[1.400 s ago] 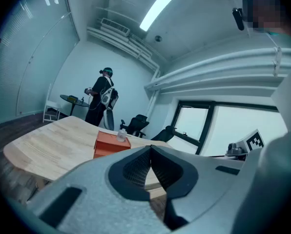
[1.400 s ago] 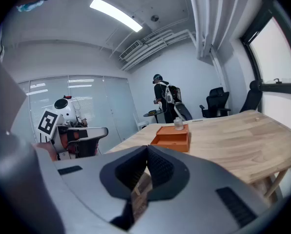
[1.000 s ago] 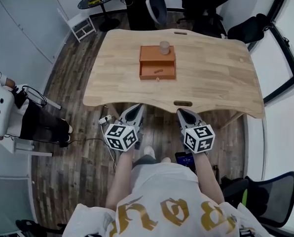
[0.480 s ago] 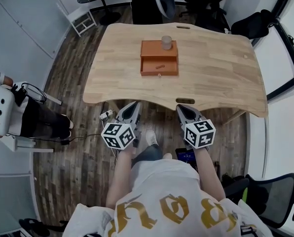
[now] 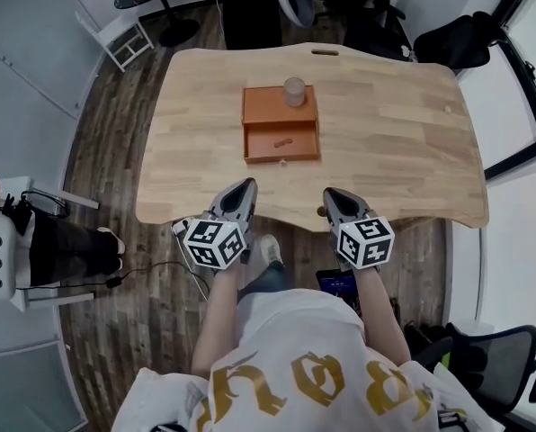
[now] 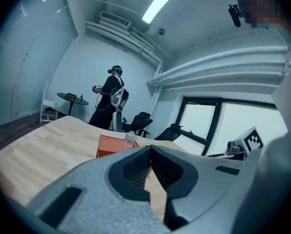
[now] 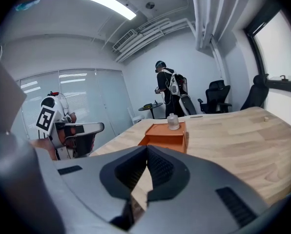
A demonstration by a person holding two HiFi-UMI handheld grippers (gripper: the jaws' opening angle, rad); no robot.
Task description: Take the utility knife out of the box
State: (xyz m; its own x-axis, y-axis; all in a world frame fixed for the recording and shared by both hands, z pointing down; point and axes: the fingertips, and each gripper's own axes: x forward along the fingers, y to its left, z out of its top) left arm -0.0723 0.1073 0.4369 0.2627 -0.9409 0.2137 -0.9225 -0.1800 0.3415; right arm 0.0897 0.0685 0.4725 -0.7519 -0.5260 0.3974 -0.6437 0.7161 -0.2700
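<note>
The left tongs (image 5: 243,187) and right tongs (image 5: 331,196) were fully closed and empty. Both hovered at the counter's (image 5: 394,151) near edge, well apart from the box (image 5: 268,106).

Room evenly bright, cool bluish cast. Light comes from ceiling strip (image 6: 160,4) overhead, plus daylight thru window (image 6: 199,123). Strip glares white in both gripper views. Table (image 5: 385,133) evenly lit, shadows soft only. Gripper views: strong fisheye bend, dark vignette at corners; left gripper (image 6: 150,149) & right gripper (image 7: 146,147) close to lens, slightly soft. Head view sharp, edges curved.
</note>
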